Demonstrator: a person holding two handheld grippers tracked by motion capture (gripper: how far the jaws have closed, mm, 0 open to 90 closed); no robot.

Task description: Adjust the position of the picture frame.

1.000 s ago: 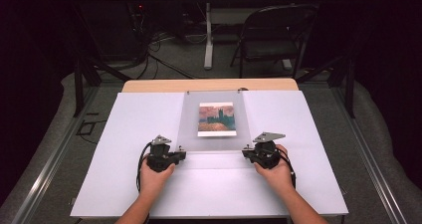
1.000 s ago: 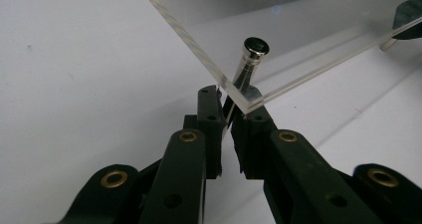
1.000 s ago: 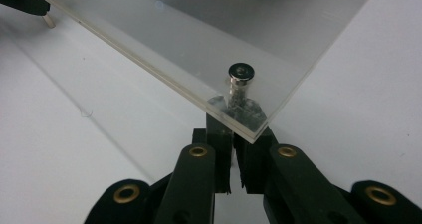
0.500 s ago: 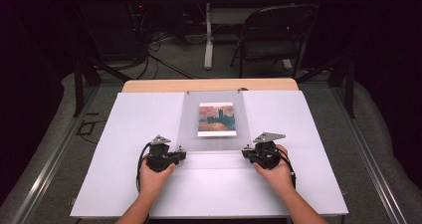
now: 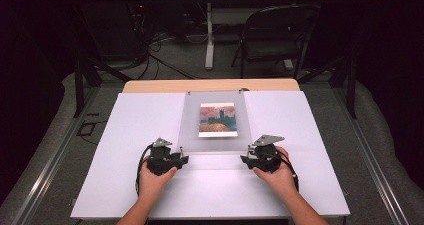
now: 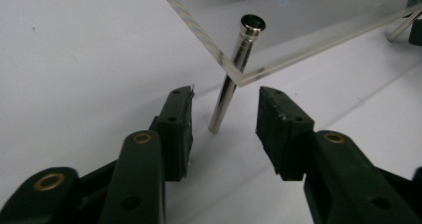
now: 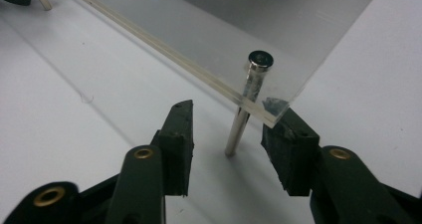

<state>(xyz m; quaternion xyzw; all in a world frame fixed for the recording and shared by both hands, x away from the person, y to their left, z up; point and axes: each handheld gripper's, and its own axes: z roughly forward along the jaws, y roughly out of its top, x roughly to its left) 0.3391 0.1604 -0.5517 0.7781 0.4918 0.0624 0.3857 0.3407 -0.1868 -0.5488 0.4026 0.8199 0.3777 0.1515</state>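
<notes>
Metal post between left hand-held gripper jaws, untouched

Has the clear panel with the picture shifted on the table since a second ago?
No. In the high view the clear panel keeps its far edge along the wooden strip of the table, as before. The picture sits where it was.

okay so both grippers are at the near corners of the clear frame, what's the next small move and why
Probably draw both grippers straight back toward the person. The left gripper and right gripper have just been opening; each metal leg stands free between the jaws, pads apart from it, and the clear panel stands on the table.
</notes>
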